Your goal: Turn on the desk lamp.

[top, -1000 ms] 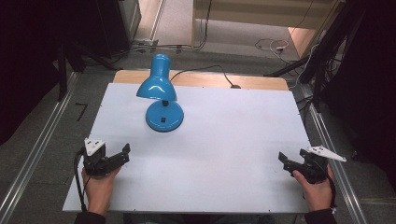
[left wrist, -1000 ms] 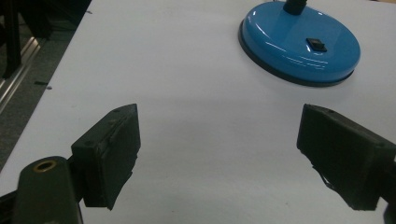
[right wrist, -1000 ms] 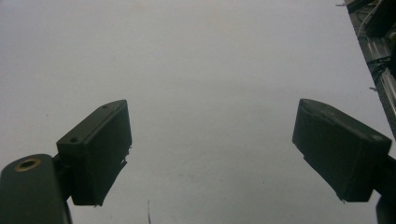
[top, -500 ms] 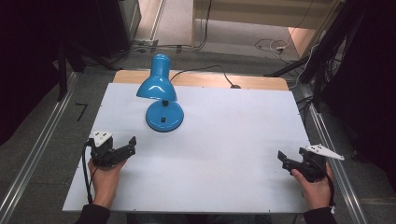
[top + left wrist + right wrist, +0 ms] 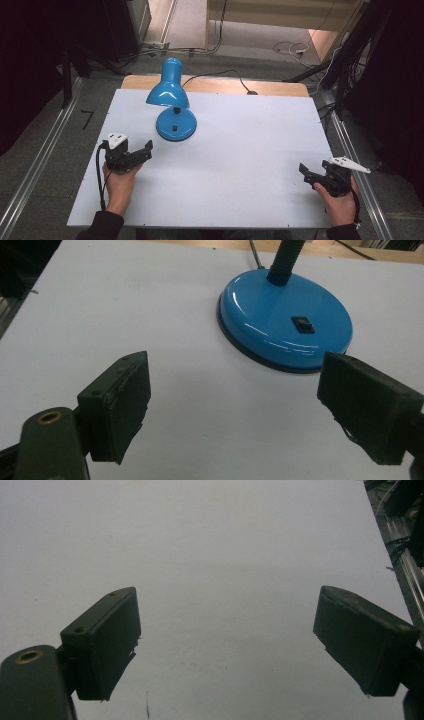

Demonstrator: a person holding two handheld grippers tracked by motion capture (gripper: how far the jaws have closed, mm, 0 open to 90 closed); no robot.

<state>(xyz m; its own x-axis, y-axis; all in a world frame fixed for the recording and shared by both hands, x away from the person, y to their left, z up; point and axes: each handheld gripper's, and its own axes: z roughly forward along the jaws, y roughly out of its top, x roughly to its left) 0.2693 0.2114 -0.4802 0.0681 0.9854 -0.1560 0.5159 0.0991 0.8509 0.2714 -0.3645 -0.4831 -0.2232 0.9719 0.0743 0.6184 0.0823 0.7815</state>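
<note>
Left gripper (image 5: pixel 141 151), seen in the high view, is held low over the near-left part of the white rectangular table top (image 5: pixel 240 150), jaws spread and nothing between them, aimed up and right at the glossy blue metal desk lamp (image 5: pixel 171 102); it is judged to be lined up for a reach to the lamp's round base (image 5: pixel 175 124), which is near but not touched. Lamp is stood upright at the far-left of the table, shade (image 5: pixel 168 90) tilted forward over the base, black cord (image 5: pixel 220 77) run off toward the far wooden edge (image 5: pixel 215 85), presumably so the cord is kept clear of the work area. Right gripper (image 5: pixel 310 176) is parked at the near-right edge, well apart from the lamp, jaws also released, likely kept out of the way as a spare. Left gripper view: black jaws are seen wide apart with bare table between them; blue base (image 5: pixel 285 320) is framed just ahead and to the right, the small black rocker switch (image 5: pixel 303 324) on top facing the camera, the flexible black neck (image 5: pixel 286 262) rising from the back of it. Switch is judged the probable target, given how the jaws are pointed. Right gripper view: jaws are again spread, empty, over plain white surface (image 5: pixel 215 555); a metal rail (image 5: pixel 400 525) is caught at the upper right, beside the table edge.
</note>
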